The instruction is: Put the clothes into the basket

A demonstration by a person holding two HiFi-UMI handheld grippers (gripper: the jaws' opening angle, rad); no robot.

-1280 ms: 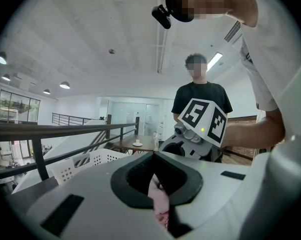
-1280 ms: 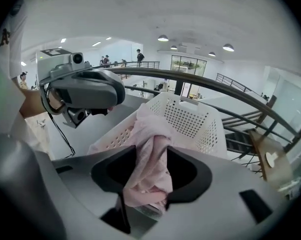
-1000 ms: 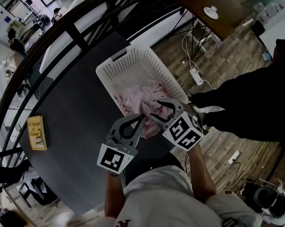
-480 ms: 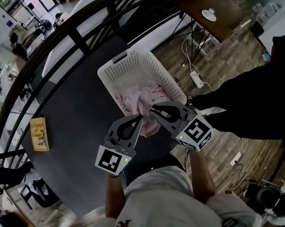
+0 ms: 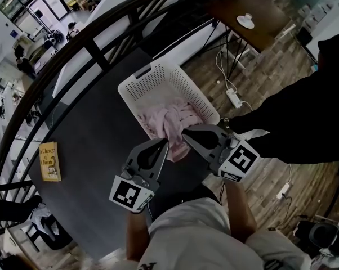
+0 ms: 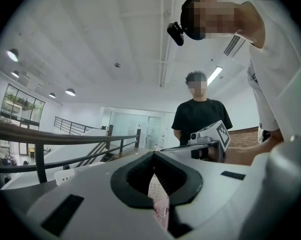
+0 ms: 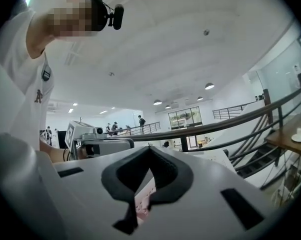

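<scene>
A white plastic basket (image 5: pixel 137 79) with perforated walls and rounded corners stands on the dark, matte round bench (image 5: pixel 96 139). Soft, crumpled pink clothes (image 5: pixel 170 120) lie in it, with one fold spilling over the near rim. The right claw (image 5: pixel 185 133) is clenched on that fabric. The left claw (image 5: pixel 164 144) is clenched just beside the hanging fold.

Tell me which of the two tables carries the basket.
The dark grey table in front of the person: the white basket with pink clothes stands on it. The brown table farther off bears a small white dish.
</scene>
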